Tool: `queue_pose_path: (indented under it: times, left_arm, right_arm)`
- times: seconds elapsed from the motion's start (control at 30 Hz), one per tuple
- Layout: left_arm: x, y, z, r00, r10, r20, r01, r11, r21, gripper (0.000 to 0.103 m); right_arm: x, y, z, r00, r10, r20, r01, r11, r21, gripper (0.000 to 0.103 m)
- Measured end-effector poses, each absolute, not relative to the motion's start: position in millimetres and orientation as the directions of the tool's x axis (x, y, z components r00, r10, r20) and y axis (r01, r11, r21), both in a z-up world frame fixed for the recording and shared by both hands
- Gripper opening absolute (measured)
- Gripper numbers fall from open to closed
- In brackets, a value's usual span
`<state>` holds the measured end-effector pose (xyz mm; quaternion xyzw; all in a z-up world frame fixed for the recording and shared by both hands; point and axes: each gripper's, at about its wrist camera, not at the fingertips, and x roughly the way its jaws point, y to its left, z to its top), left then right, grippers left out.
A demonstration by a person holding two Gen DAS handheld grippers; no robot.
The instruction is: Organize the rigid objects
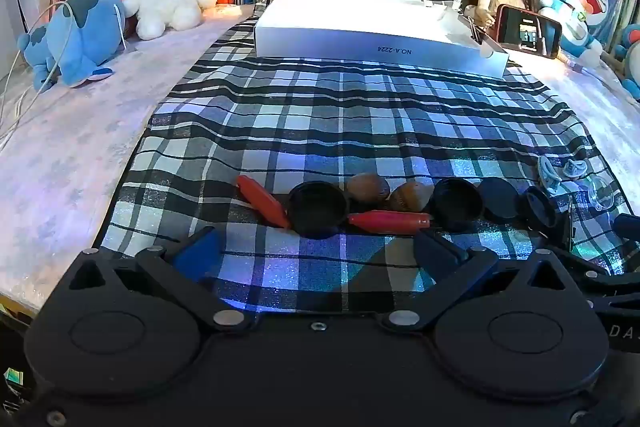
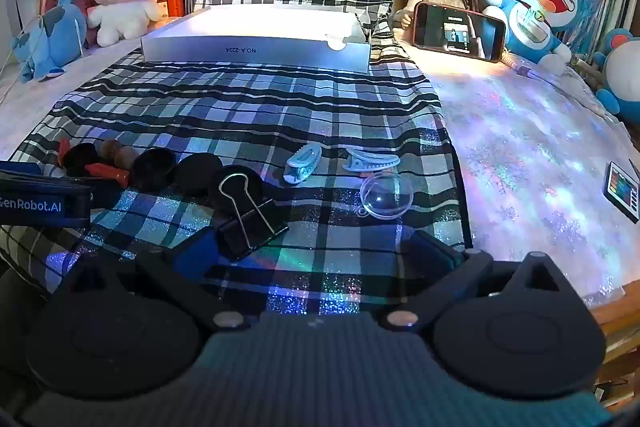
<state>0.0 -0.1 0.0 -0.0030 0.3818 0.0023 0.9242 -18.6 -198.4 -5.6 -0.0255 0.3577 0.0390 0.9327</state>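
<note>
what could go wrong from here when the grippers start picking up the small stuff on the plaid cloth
1. The round black lids, brown nut-like pieces and red tapered pieces lie touching in a tight row, so closing on one would probably shove its neighbours.
2. The clear plastic half-dome looks smooth and rounded; it may squirt out from between the fingers.
3. The loose black-and-white plaid cloth is wrinkled; low fingers could snag and drag it.

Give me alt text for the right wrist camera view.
The open right gripper hovers over a plaid cloth strewn with a black binder clip, two pale hair clips, a clear dome and black lids; a white box lies behind.
</note>
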Motion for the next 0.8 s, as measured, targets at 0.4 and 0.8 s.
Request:
queue_pose_path:
  times: [0.4, 0.8]
  left_arm:
    - [2.4, 3.4, 1.0, 0.694, -0.023, -0.720, 0.022, 1.000, -0.010, 0.103]
    - [-0.1, 3.5, 0.2, 0.697, -0.013, -0.717, 0.019, 1.000, 0.001, 0.103]
  right_arm:
    - [-18.1, -197.8, -5.0, 0.738, 0.053, -0.673, -0.091, 0.996, -0.021, 0.103]
    - [-18.6, -198.2, -4.9, 0.739, 0.053, -0.672, -0.091, 0.996, -0.021, 0.103]
